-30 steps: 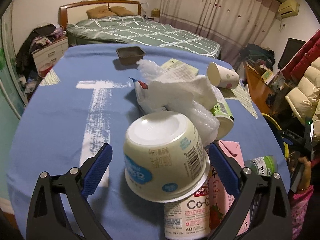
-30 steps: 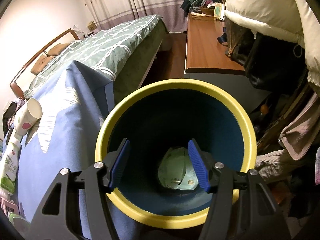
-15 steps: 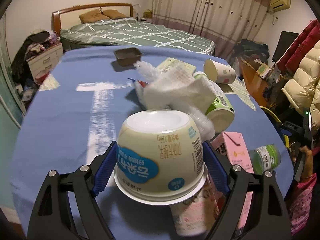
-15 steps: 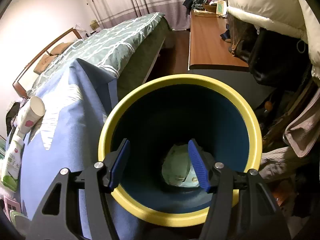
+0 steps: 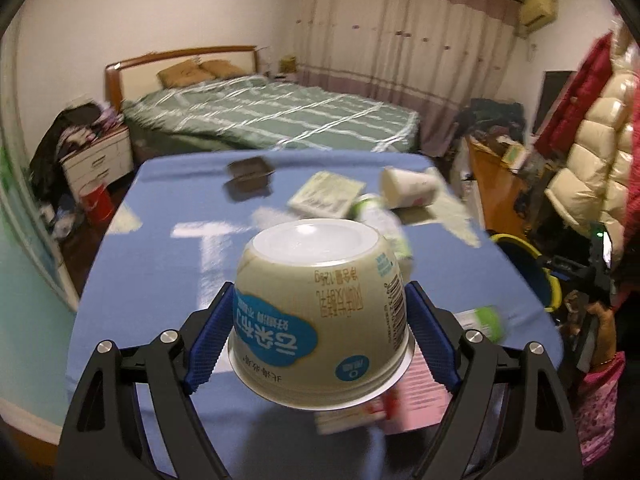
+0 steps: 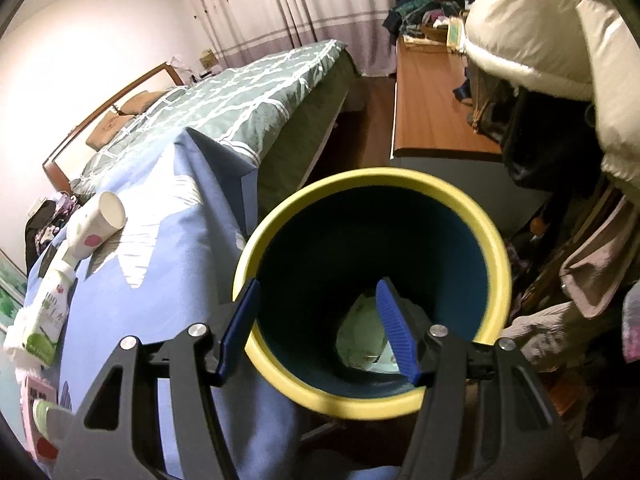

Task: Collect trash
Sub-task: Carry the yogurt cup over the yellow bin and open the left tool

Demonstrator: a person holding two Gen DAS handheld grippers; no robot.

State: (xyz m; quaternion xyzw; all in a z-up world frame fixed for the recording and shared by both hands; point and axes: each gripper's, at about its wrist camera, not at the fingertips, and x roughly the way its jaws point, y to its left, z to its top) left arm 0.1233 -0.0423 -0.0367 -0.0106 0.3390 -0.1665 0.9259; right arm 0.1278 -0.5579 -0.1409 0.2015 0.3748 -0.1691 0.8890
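Note:
My left gripper (image 5: 320, 332) is shut on an upside-down cream pudding cup (image 5: 320, 308) with a blue label, held above the blue-covered table (image 5: 160, 264). More trash lies on the table: a paper cup (image 5: 408, 190), a green carton (image 5: 384, 228), a flat packet (image 5: 326, 194), a dark tray (image 5: 250, 174), a pink carton (image 5: 420, 384). My right gripper (image 6: 318, 320) is open and empty over the mouth of the yellow-rimmed bin (image 6: 360, 400), which holds a pale green wrapper (image 6: 364, 340).
The bin (image 5: 520, 268) stands off the table's right edge. A bed (image 5: 272, 120) lies beyond the table. A wooden desk (image 6: 432, 104) and hanging coats (image 6: 532, 32) crowd the right side. The paper cup (image 6: 96, 224) and green carton (image 6: 46, 320) show at left.
My left gripper closed on the pudding cup and lifted it off the pile. My right gripper rose slightly above the bin and stayed open.

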